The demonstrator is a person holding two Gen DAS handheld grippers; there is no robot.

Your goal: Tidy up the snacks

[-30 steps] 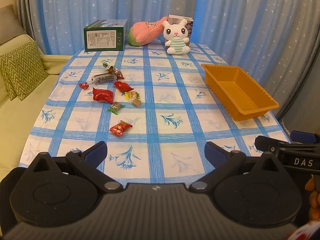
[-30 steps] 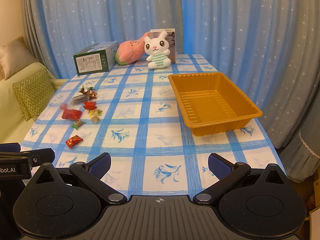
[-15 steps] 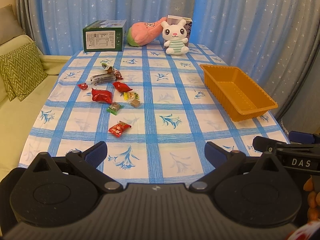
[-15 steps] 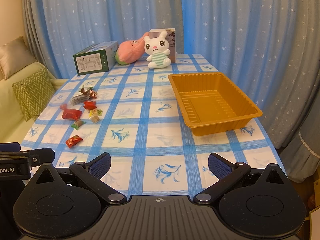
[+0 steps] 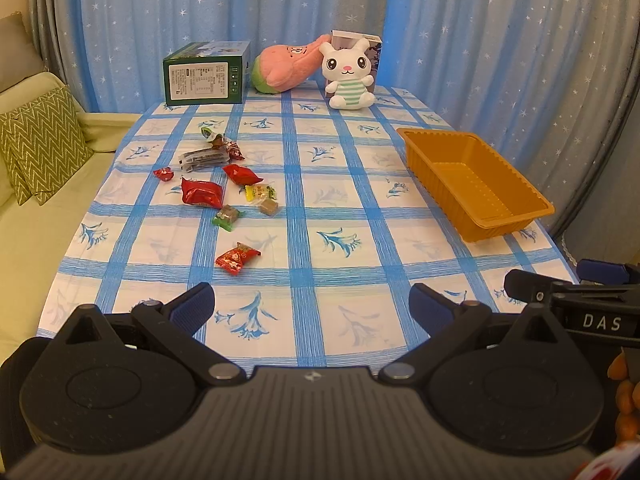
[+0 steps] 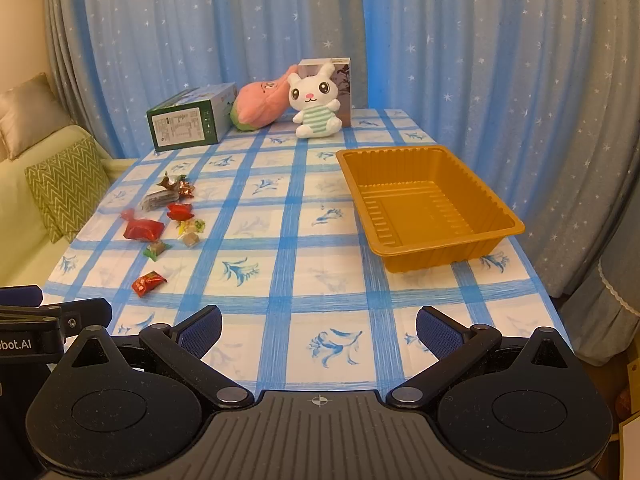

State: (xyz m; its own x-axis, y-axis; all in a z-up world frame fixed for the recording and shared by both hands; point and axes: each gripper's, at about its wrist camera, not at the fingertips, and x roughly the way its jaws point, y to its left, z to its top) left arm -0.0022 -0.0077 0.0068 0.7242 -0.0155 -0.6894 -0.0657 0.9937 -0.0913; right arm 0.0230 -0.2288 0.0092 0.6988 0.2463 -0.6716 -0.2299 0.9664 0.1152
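Observation:
Several wrapped snacks lie scattered on the left half of the checked table: a red candy [image 5: 237, 258] nearest me, a large red packet [image 5: 201, 193], a green-wrapped piece [image 5: 226, 217] and a grey bar [image 5: 204, 157]. An empty orange tray [image 5: 500, 222] stands at the right edge. My left gripper [image 5: 311, 308] hovers open over the near table edge, nothing between its fingers. In the right wrist view the same red candy [image 6: 148, 282] and orange tray [image 6: 440, 246] appear; my right gripper [image 6: 319, 329] is open too, also empty.
At the far end stand a green box [image 5: 204, 76], a pink plush [image 5: 286, 68] and a white bunny toy [image 5: 350, 76]. A sofa with a zigzag cushion [image 5: 40, 140] lies left of the table. Blue curtains hang behind and to the right.
The left wrist view has shifted slightly, so the table items sit a little lower and left. The right gripper has stayed still. Both grippers remain open.

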